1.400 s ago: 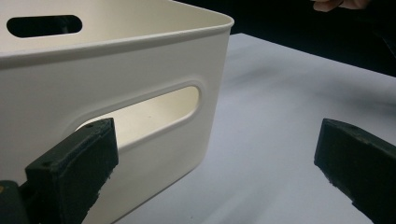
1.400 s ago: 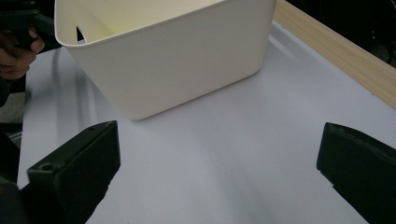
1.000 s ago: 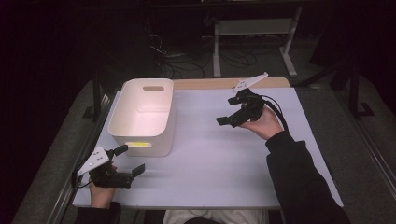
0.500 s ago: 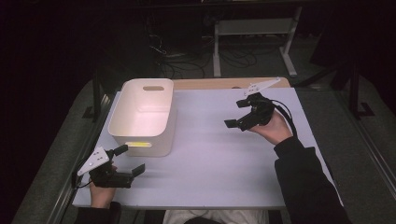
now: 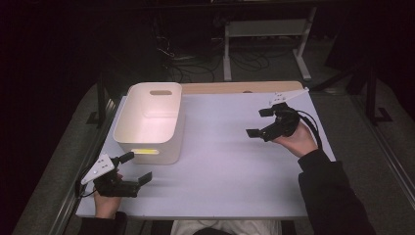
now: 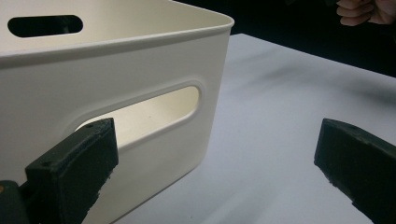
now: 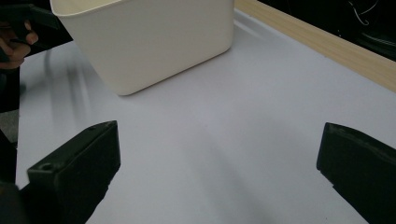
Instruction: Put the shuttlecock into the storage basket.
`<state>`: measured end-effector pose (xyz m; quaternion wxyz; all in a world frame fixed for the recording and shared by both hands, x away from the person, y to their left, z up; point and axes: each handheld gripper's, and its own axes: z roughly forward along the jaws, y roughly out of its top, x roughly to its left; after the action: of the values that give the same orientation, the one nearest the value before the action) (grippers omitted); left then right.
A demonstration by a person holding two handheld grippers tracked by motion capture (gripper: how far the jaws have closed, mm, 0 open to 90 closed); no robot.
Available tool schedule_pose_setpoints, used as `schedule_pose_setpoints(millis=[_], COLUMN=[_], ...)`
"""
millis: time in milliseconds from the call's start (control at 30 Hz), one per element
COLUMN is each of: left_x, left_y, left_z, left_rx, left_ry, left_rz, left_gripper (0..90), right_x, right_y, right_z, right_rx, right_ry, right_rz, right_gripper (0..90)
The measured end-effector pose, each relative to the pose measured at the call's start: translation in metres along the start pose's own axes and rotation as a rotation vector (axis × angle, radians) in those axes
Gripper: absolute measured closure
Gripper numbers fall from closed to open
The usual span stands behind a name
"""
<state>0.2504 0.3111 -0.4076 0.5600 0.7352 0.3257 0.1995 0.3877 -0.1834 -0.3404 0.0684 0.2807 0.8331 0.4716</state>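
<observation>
In the high view the white bin point(image 5: 151, 122) stood at the centre left of the frame on the pale table point(image 5: 225, 166), its rim up and nothing visible inside it. The left gripper point(image 5: 132, 169) lay low at the lower left, just beside the bin's near end wall, its jaws spread wide and holding nothing; it had not shifted over the past second. In the left gripper view that wall's handle slot point(image 6: 140, 114) sat straight ahead, between the open jaws but not touched by them. What had changed was on the other side: the right gripper point(image 5: 262, 122) had drawn away toward the right of the frame and a little upward in it, so that it now hung well apart from the bin, over bare table near the wooden strip point(image 5: 235, 87) at the far edge. Its jaws too stood open and empty, and the right gripper view showed the bin far off at the upper left. I judged that the right hand was clearing out while the left stayed best placed to take the bin by its near wall.
</observation>
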Motion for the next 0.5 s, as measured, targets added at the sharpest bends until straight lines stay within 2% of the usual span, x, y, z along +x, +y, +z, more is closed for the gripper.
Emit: schedule_pose_setpoints(millis=[500], left_x=[0.0], left_y=[0.0], left_z=[0.0], left_rx=[-0.004], left_ry=[0.0], left_rz=[0.001], left_gripper=[0.0], right_x=[0.0], right_y=[-0.027], right_z=[-0.012], right_rx=[-0.015], right_ry=[-0.014], right_rz=[0.023], right_gripper=[0.0])
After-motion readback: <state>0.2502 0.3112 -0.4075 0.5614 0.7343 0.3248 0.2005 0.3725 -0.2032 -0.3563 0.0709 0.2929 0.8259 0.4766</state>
